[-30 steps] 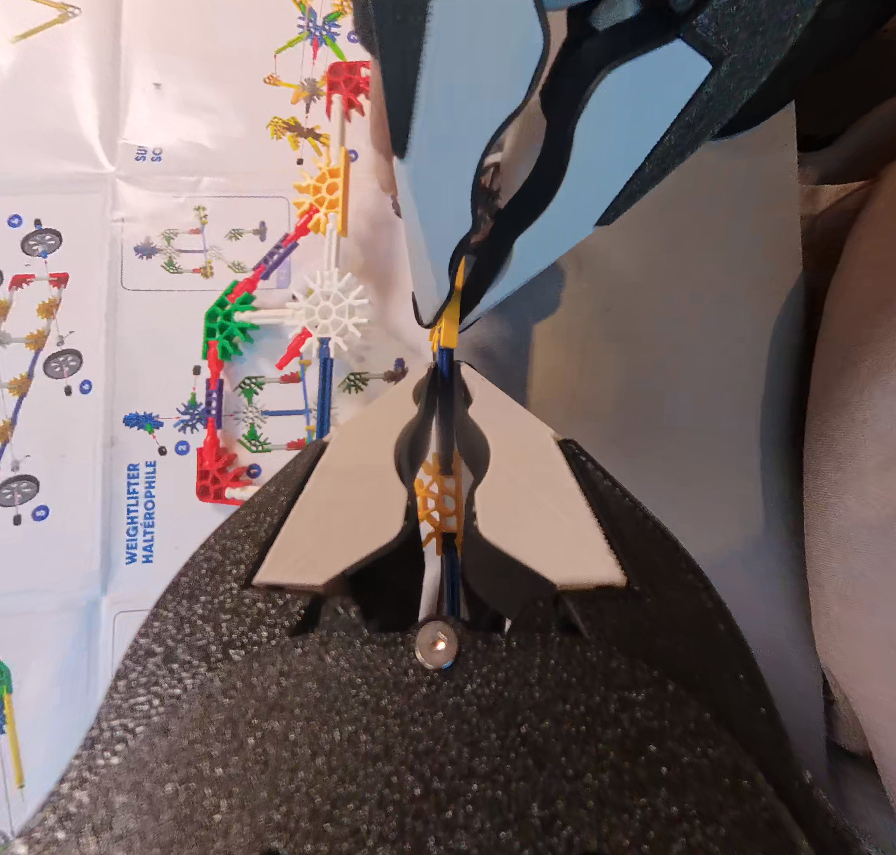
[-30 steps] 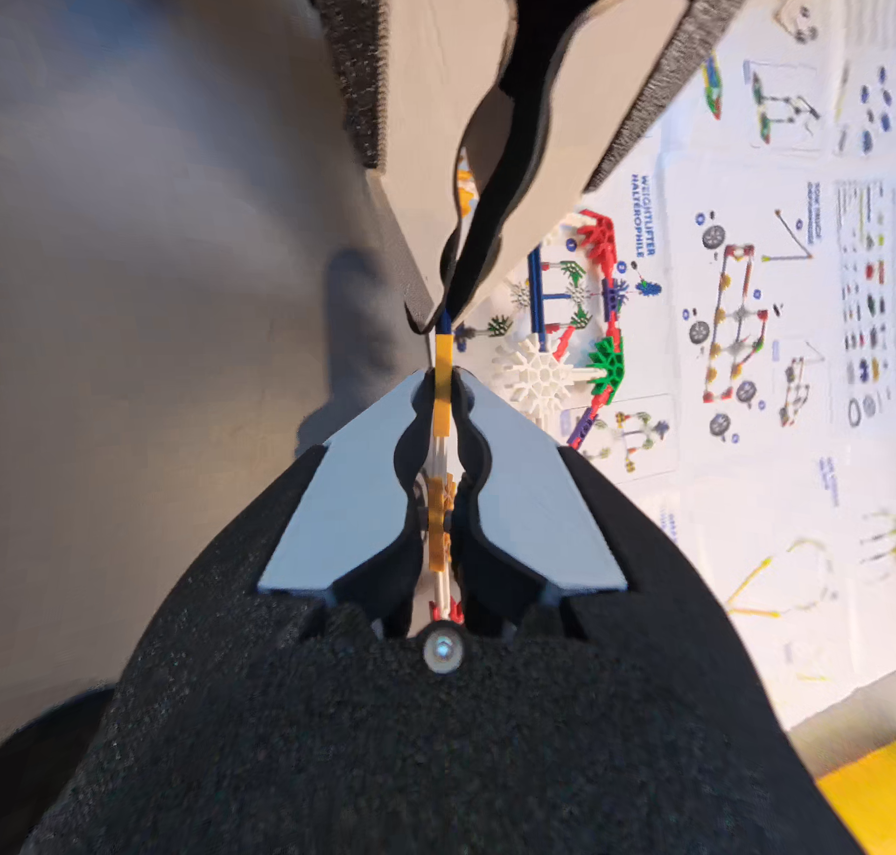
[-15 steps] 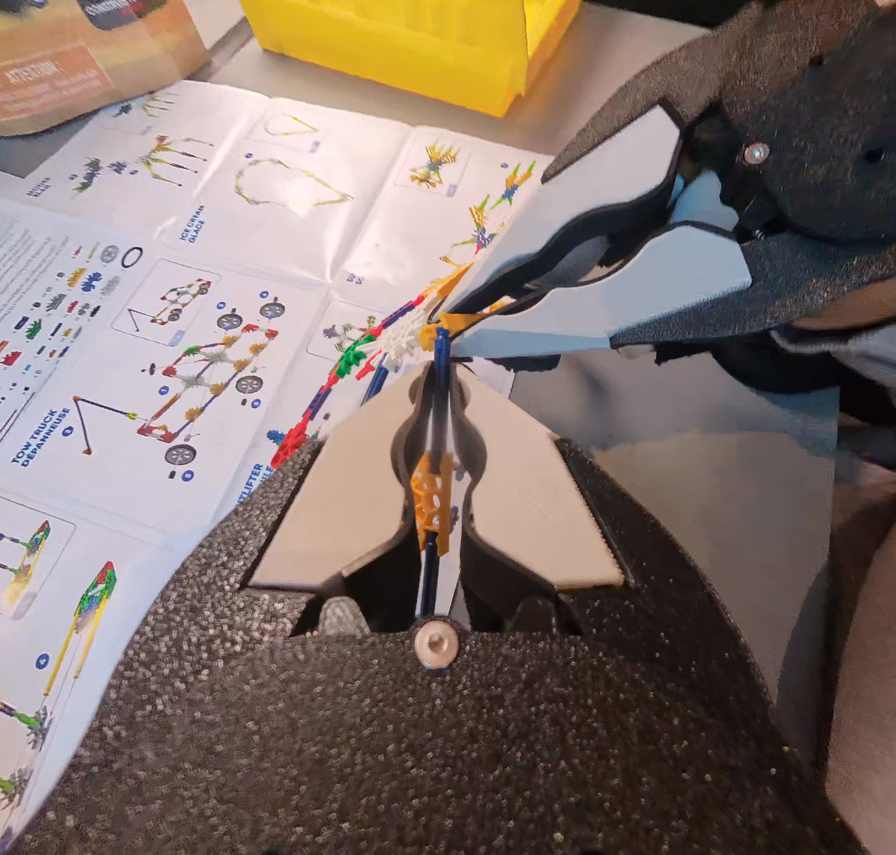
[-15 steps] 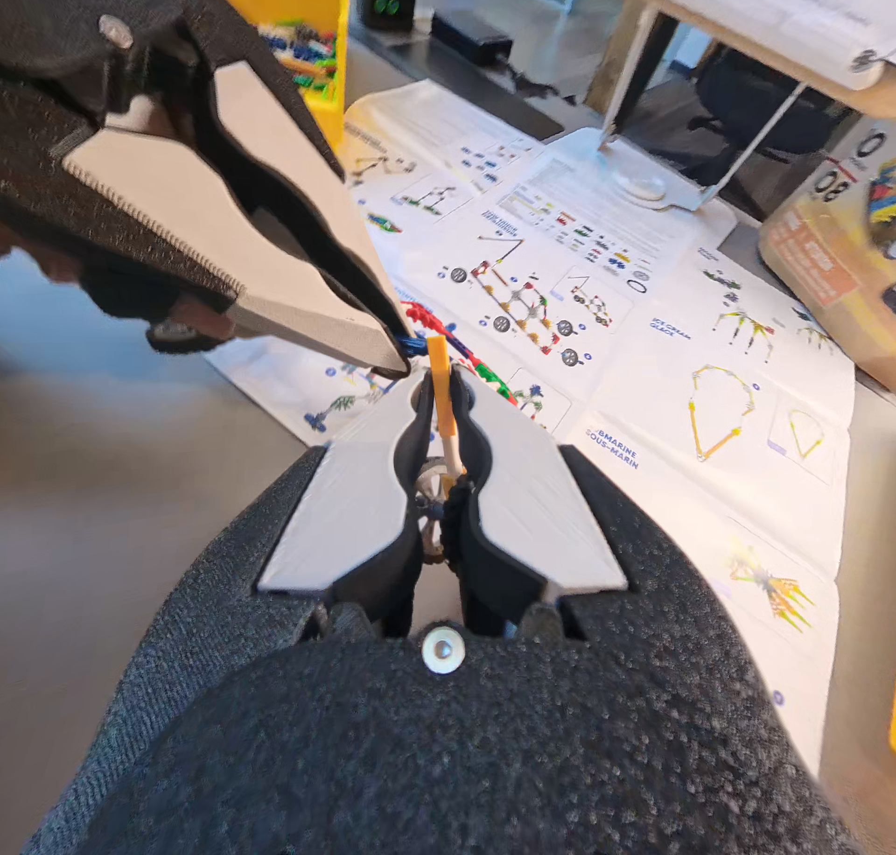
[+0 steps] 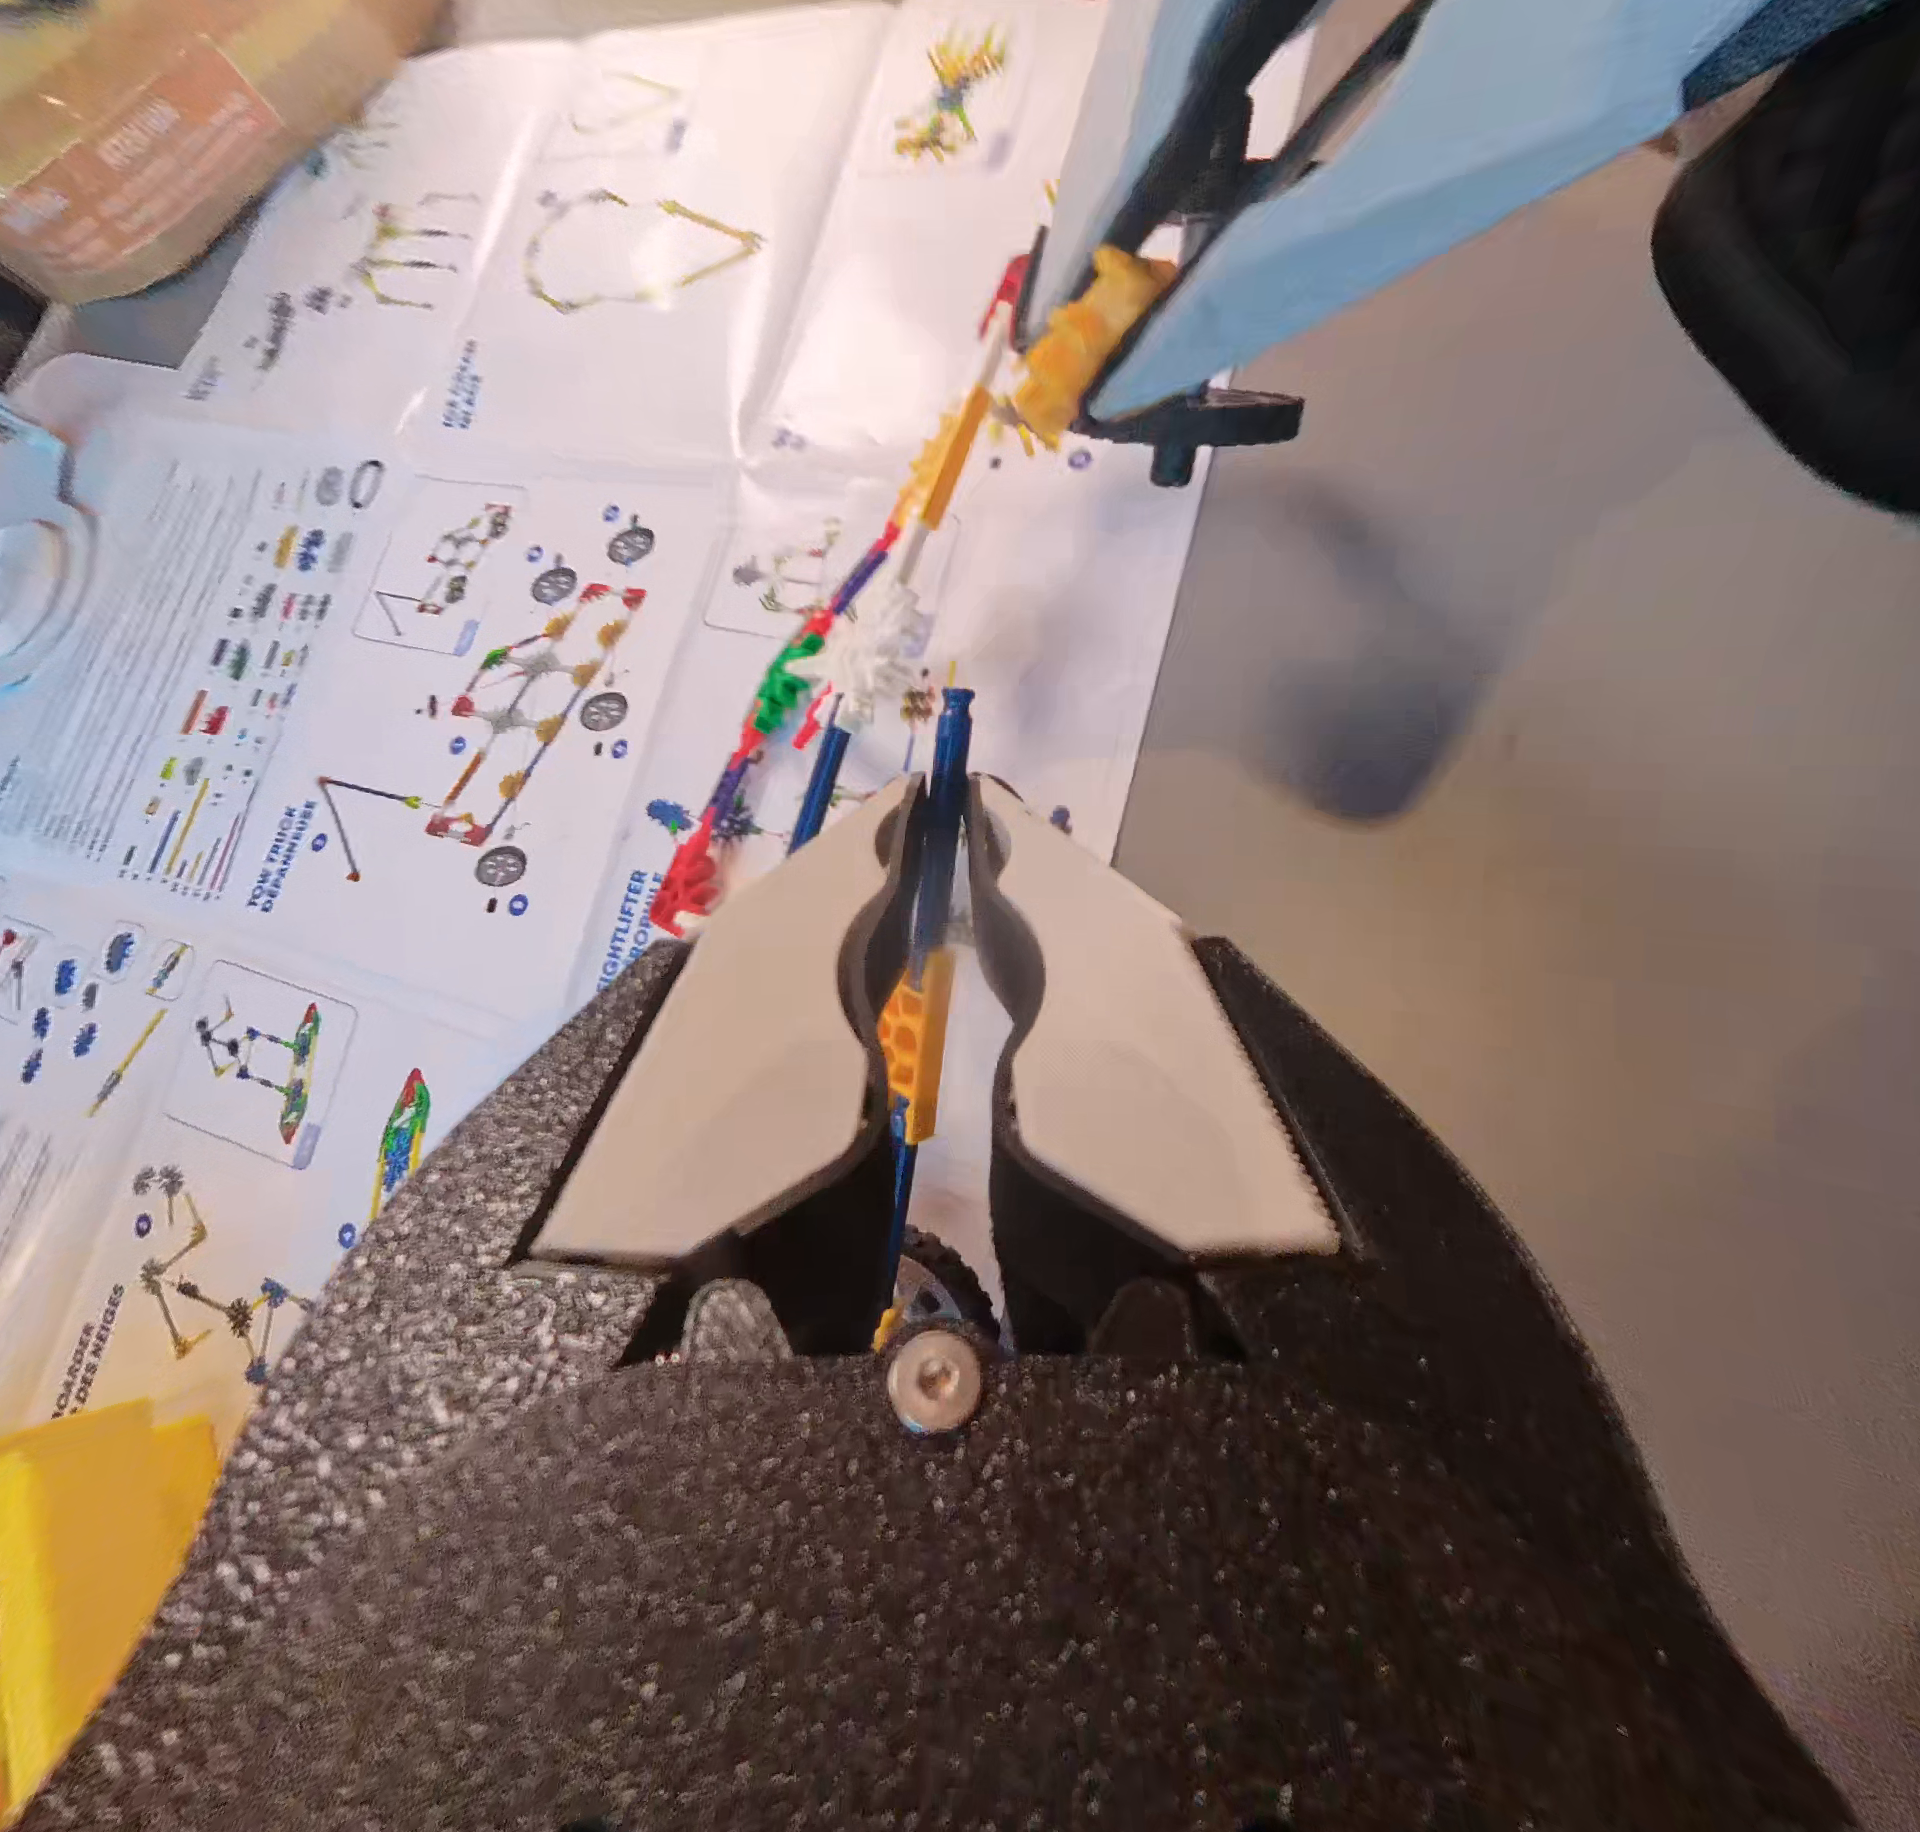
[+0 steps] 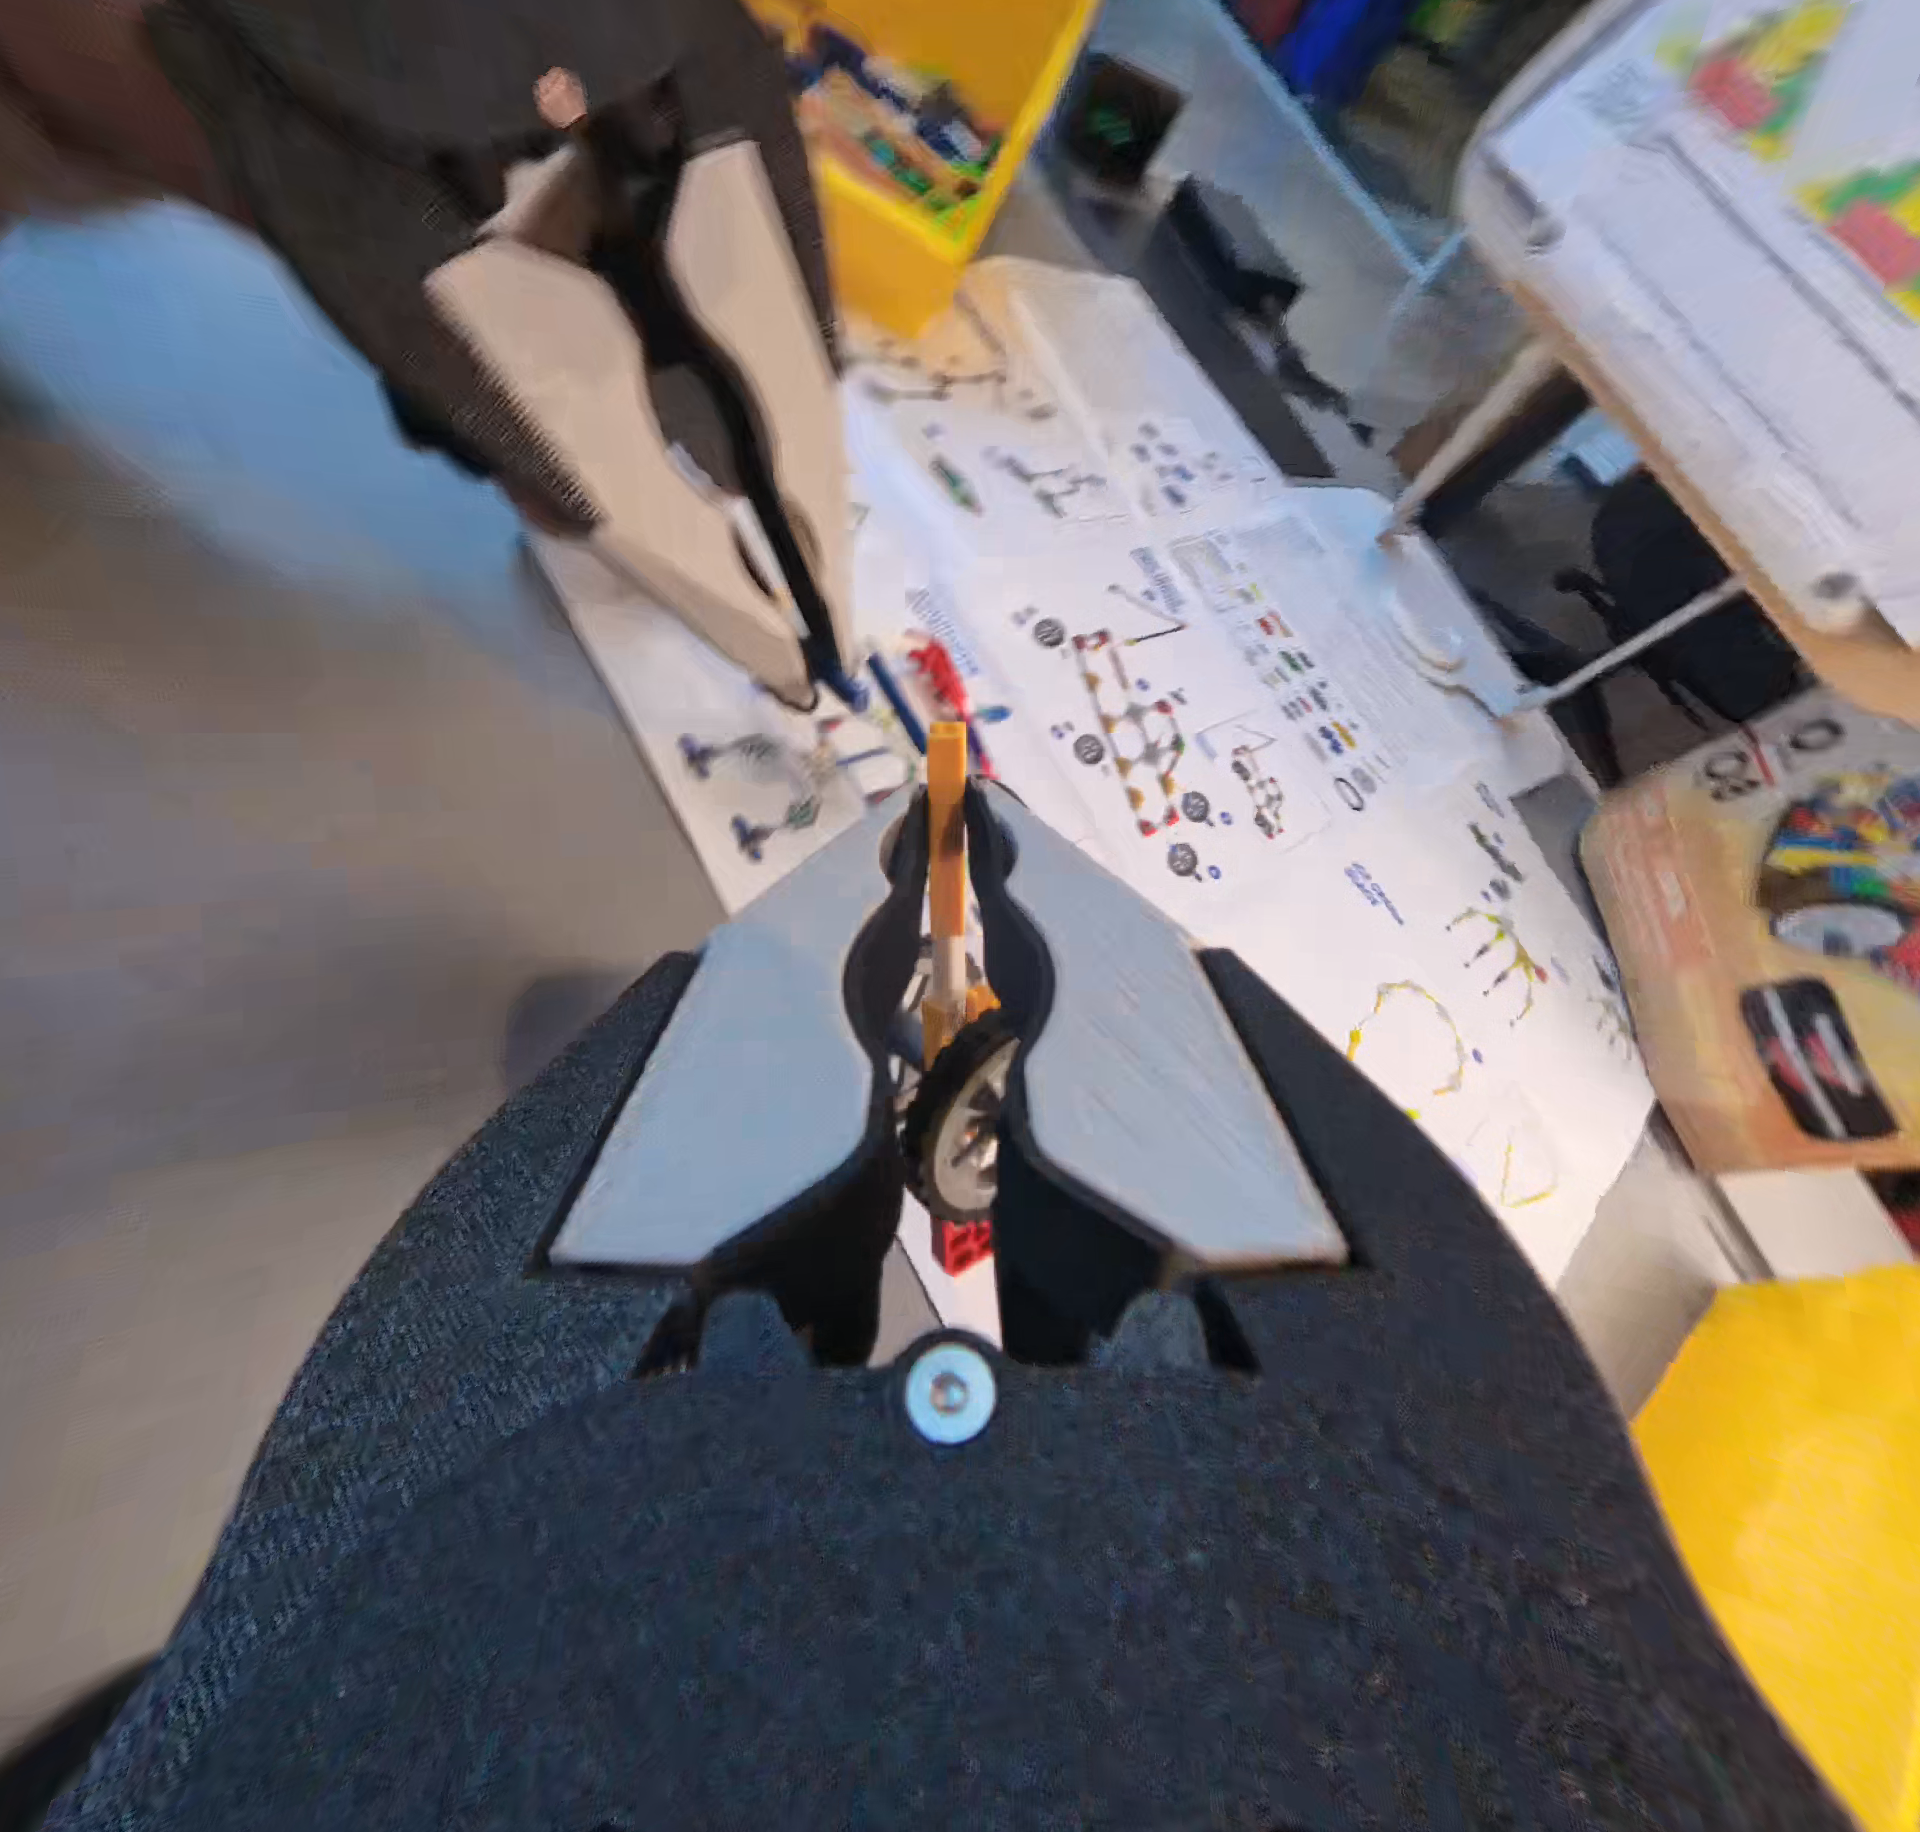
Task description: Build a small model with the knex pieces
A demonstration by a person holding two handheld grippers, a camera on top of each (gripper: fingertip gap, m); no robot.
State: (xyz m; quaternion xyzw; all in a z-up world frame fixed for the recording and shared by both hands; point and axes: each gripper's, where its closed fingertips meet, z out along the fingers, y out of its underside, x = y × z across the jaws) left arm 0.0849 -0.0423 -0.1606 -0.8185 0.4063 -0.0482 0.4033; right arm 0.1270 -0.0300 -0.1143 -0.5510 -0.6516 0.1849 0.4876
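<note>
- My left gripper (image 5: 943,795) is clamped on a blue rod (image 5: 948,743); over the instruction sheet (image 5: 644,348) near its table-side edge.
- My right gripper (image 6: 945,795) is pinched on an orange piece (image 6: 945,847) with a wheel (image 6: 961,1122); held apart.

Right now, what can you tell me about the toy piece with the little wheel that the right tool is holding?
The plastic toy piece with an orange rod and a small black wheel is pinched in the shut right tool. Its orange rod tip pokes out past the fingertips. Behind that come a white rod section, an orange connector, then the black tyre with a grey hub, and a small red connector lowest. It hangs in the air above the white paper instruction sheet, touching only the tool.
</note>
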